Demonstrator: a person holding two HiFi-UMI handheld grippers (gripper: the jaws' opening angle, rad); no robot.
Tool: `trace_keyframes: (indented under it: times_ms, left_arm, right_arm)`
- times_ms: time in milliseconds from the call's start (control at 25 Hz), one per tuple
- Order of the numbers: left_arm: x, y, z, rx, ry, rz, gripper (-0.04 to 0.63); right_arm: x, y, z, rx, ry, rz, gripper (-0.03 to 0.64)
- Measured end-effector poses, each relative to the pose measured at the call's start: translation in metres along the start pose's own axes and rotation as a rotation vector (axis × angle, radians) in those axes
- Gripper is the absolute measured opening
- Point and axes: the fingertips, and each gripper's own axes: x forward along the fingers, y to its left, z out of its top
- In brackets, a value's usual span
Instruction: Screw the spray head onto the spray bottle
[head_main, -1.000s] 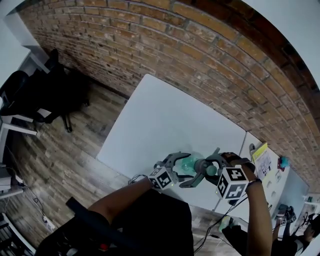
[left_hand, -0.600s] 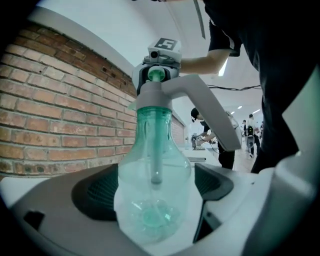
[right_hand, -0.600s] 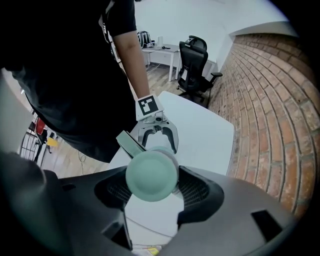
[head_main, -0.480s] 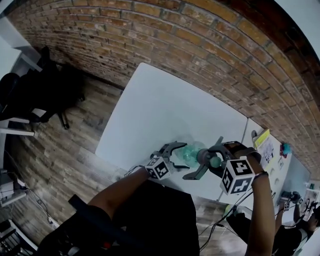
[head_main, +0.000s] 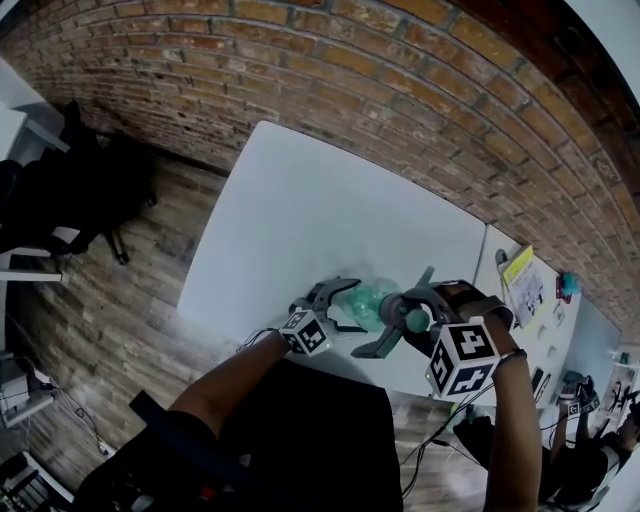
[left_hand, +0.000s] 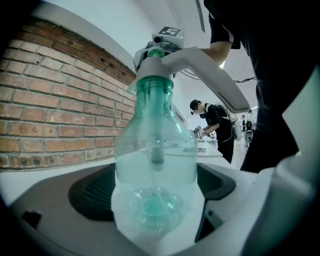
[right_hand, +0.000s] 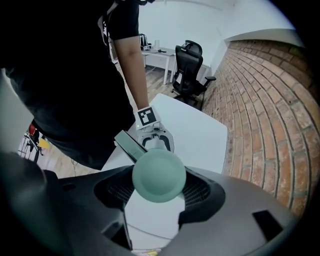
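While upright, bottle (left_hand: 155, 165) with spray head (right_hand: 159, 176).

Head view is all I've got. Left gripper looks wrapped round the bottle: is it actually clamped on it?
Observer: No. In the left gripper view the left gripper has just been opening. The bottle stands between its jaws, and both pads are clear of it.
Operator: So what has hold of it?
Observer: The right gripper. Its own view shows it coming from above, with its pads against both sides of the spray head, which sits on the bottle's neck.
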Motion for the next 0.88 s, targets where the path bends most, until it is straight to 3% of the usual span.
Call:
trace_keyframes:
  times_ms: [400, 680, 880]
  left_arm:
    - [0.0027, -0.0017, -0.0048, -0.019, -0.006, 0.011, 0.491]
    - [0.0025, 0.0001, -0.0036, -0.048, -0.007, 0.006, 0.491]
    - [0.0023, -0.0010, -0.0037, -0.049, -0.005, 0.006, 0.491]
  right_arm:
    - [-0.0019, -0.0039, -0.0015, 0.255, -0.060, -0.036, 0.262]
    - [-0.0023, -0.0099, -0.0031, 0.509, -0.110, -0.100, 0.262]
    - [-0.0028, -0.0094, -0.0032, 0.561, -0.131, -0.124, 0.262]
